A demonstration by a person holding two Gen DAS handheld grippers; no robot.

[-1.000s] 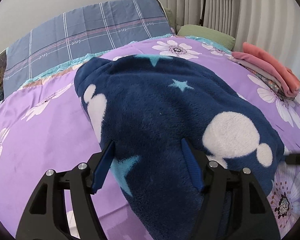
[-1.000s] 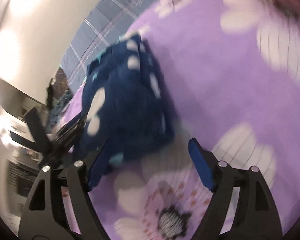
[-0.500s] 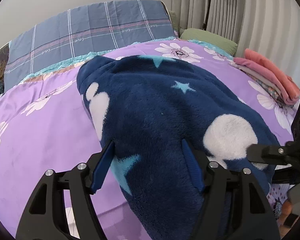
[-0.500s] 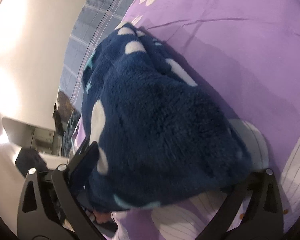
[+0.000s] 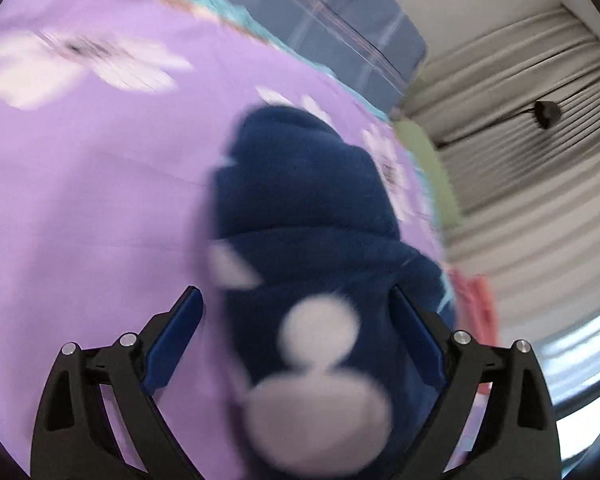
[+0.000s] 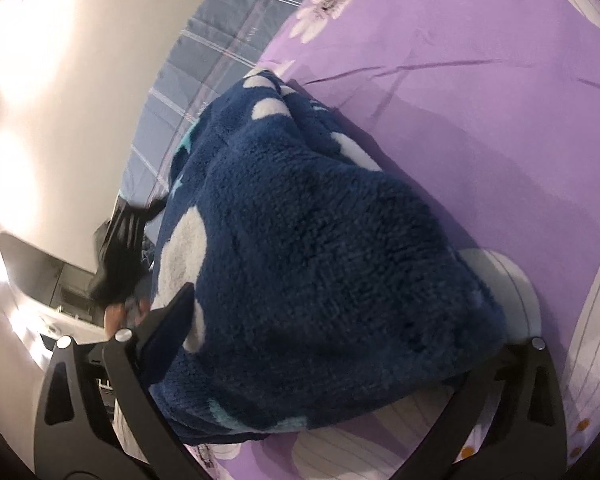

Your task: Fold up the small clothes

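Observation:
A navy fleece garment [image 5: 308, 208] with white dots and pale stars lies bunched on the purple flowered bedsheet [image 5: 80, 180]. My left gripper [image 5: 294, 294] straddles its near end. Its jaws are opening, the left pad is clear of the fleece and the right pad sits against it; this view is blurred. In the right wrist view the garment [image 6: 320, 240] fills the space between the wide-open jaws of my right gripper [image 6: 340, 320]. The fleece hides the right finger's tip. The left gripper [image 6: 120, 248] shows as a dark blur at the garment's far side, with a hand below it.
A stack of folded pink clothes [image 5: 474, 304] lies at the right edge of the bed, and a green pillow [image 5: 432, 160] is beyond it. A blue-grey checked pillow [image 5: 340, 32] lies at the head. Grey curtains [image 5: 520, 120] hang to the right. A white wall [image 6: 60, 100] is on the left.
The left gripper has swung sideways and rolled, its jaws have spread wider, and it now sees the garment end-on. The right gripper moved up to the garment, widened its jaws, then held still.

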